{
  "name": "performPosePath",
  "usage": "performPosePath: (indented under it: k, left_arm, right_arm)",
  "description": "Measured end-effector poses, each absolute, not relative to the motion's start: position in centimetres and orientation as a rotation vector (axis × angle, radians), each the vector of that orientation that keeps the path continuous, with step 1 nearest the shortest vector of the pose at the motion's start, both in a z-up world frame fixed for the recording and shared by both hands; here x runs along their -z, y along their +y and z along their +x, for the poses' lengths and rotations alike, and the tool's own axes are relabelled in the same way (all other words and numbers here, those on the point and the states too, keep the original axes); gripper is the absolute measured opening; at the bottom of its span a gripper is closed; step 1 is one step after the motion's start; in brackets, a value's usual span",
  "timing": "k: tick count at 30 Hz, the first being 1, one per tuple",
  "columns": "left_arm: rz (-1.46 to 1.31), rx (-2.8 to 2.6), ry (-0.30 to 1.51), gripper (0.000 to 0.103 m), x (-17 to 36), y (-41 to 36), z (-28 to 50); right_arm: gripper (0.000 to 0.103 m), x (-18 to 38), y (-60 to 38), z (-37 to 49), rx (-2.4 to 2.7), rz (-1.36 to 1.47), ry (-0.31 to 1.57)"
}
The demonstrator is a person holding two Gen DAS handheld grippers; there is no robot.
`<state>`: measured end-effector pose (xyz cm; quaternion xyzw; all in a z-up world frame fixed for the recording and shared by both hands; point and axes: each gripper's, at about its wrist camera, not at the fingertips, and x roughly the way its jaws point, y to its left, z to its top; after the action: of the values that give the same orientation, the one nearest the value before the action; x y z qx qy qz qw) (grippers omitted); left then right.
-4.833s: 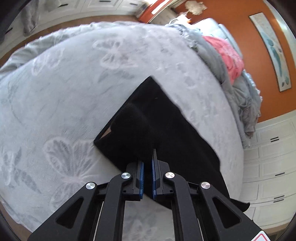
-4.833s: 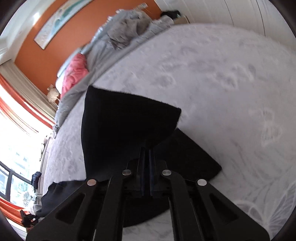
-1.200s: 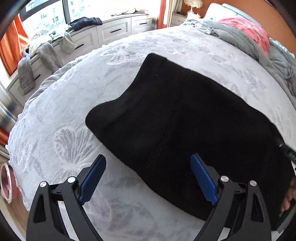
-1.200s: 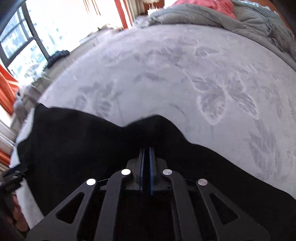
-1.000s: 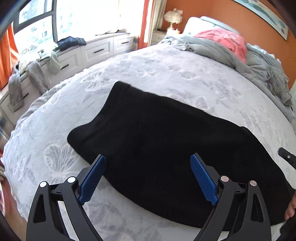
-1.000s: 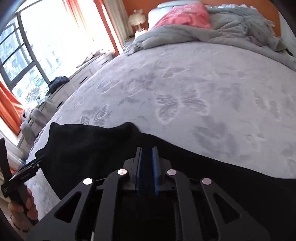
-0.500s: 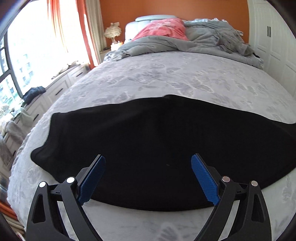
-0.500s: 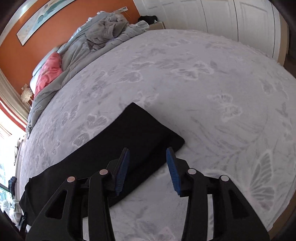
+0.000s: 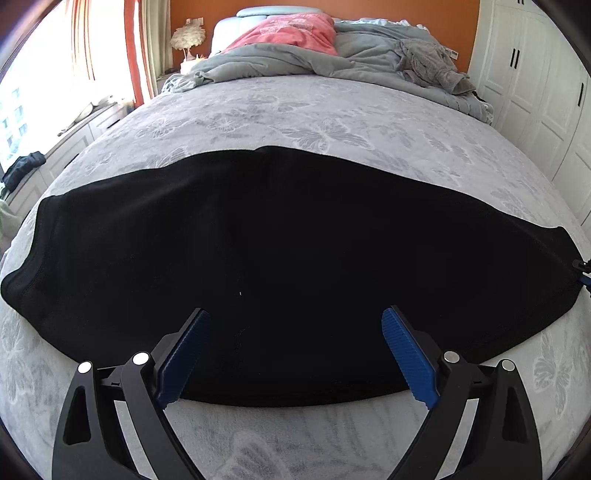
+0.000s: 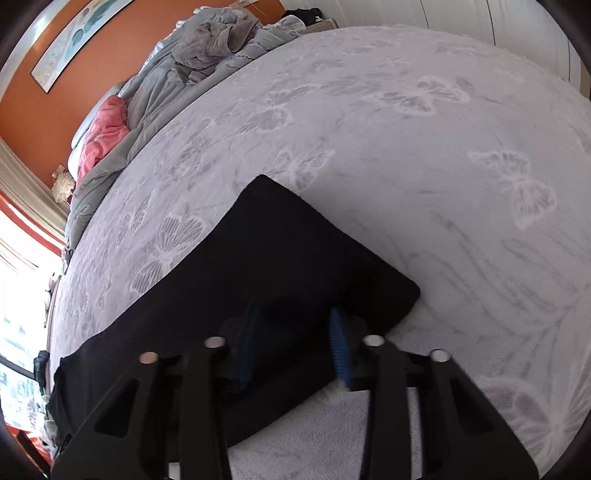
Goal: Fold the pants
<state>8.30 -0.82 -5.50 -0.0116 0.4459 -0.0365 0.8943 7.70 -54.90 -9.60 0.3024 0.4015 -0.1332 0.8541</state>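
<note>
black pants (image 9: 295, 240) spread flat across the near part of the bed (image 9: 332, 110), folded lengthwise into one long band running left to right on the grey butterfly-patterned cover. waistband end at the far left in the left wrist view, leg end (image 10: 332, 258) at the right, close under the right wrist camera. left hand-held gripper (image 9: 293, 332) spread wide apart above the near edge of the pants near the middle of the band, blue pads (image 9: 183, 354) over the black cloth, nothing between them. right hand-held gripper (image 10: 291, 332) also apart, less widely, straddling the leg end; cannot tell whether its tips touch the cloth. rumpled grey duvet (image 9: 332, 62) and a pink pillow (image 9: 291, 31) at the head of the bed, against an orange wall. white lamp (image 9: 187, 38) far left beside the curtains, white wardrobe doors (image 9: 535, 74) along the right.
</note>
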Motion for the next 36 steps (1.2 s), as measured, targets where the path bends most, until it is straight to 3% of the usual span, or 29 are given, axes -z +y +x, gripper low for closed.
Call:
performPosePath:
  k: [6, 8, 13, 19, 25, 30, 36]
  left_arm:
    - [-0.042, 0.049, 0.947, 0.092, 5.9, -0.1, 8.7]
    - [-0.044, 0.046, 0.952, 0.092, 5.9, 0.2, 8.7]
    - [-0.032, 0.035, 0.963, 0.092, 5.9, 0.3, 8.6]
    - [-0.005, 0.011, 0.946, 0.092, 5.7, 0.3, 8.5]
    - [-0.01, 0.013, 0.97, 0.092, 5.8, 0.4, 8.7]
    - [-0.019, 0.004, 0.963, 0.092, 5.7, 0.8, 8.7]
    - [-0.064, -0.021, 0.975, 0.092, 5.5, 2.0, 9.1]
  right_arm:
    - [0.003, 0.4, -53.7, 5.5, 0.221, 0.561, 0.619]
    - [0.003, 1.1, -53.6, 5.6, 0.289, 0.488, 0.668]
    - [0.004, 9.7, -55.3, 6.8, 0.382, 0.571, 0.917]
    - [0.008, 3.7, -51.9, 6.0, 0.421, 0.414, 0.794]
    - [0.008, 2.2, -49.2, 6.0, 0.402, 0.311, 0.76]
    - [0.008, 3.0, -49.9, 6.0, 0.385, 0.433, 0.768]
    - [0.008, -0.6, -47.2, 4.8, 0.363, 0.371, 0.627]
